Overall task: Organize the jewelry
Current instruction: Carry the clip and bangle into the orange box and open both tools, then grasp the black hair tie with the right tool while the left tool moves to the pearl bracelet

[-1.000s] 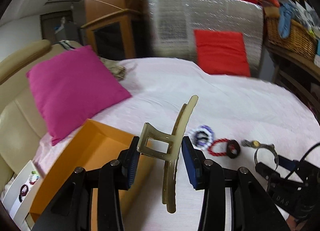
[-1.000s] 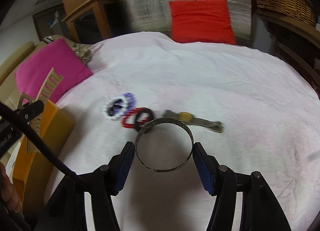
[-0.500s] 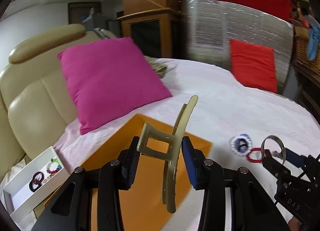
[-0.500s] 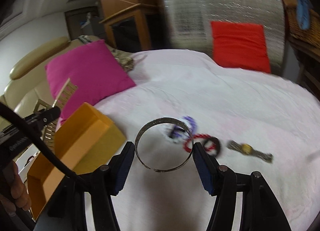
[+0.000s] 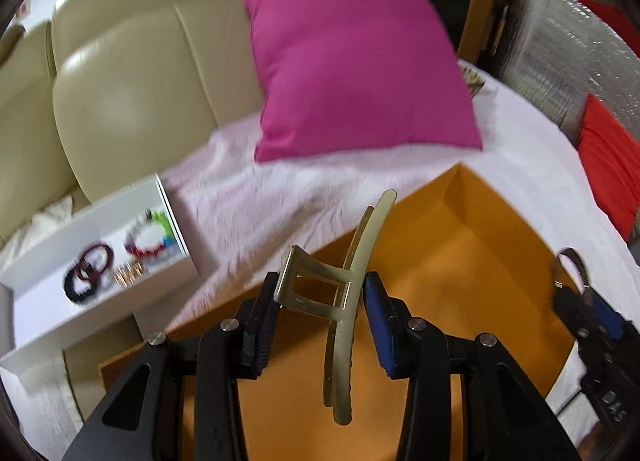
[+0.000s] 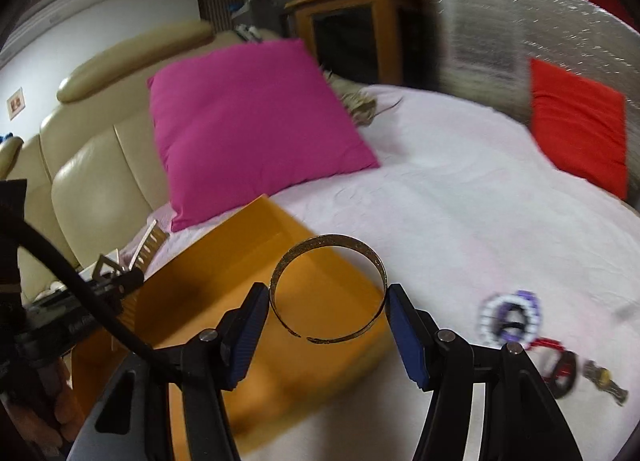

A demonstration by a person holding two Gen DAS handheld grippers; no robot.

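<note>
Left gripper [image 5: 320, 301]: partly closed, its blue pads clamped on the hair claw clip [image 5: 340, 301], which it holds above the open orange box [image 5: 480, 261].
Hair claw clip: translucent olive-beige; the long curved body runs upright between the pads, and the squared handle loop juts towards the left pad.
Right gripper [image 6: 326, 313]: jaws set fairly wide, pressed on opposite sides of the metal bangle [image 6: 328, 293].
Metal bangle: a thin open band with a glittery gold-toned outer face, held over the near right corner of the orange box where it meets the bedsheet [image 6: 460, 201]; its gap faces the camera.
Orange box: lid off and tilted in the fisheye; the inside that shows is bare orange card.
White tray [image 5: 52, 301]: left of the orange box, against the cream leather headboard [image 5: 120, 101]; it holds dark red and black rings, a multicoloured bead bracelet and a few small gold pieces.
Loose jewelry on the sheet: a white and purple bead bracelet [image 6: 510, 317], a red bracelet [image 6: 554, 357] touching a dark ring, and a gold-faced watch [image 6: 602, 379], all right of the right gripper and well apart from the box.
Pink cushion [image 5: 352, 61]: behind the box, leaning on the headboard.
Person: fingers [image 6: 60, 413] show at the lower left of the right wrist view, blurred.
</note>
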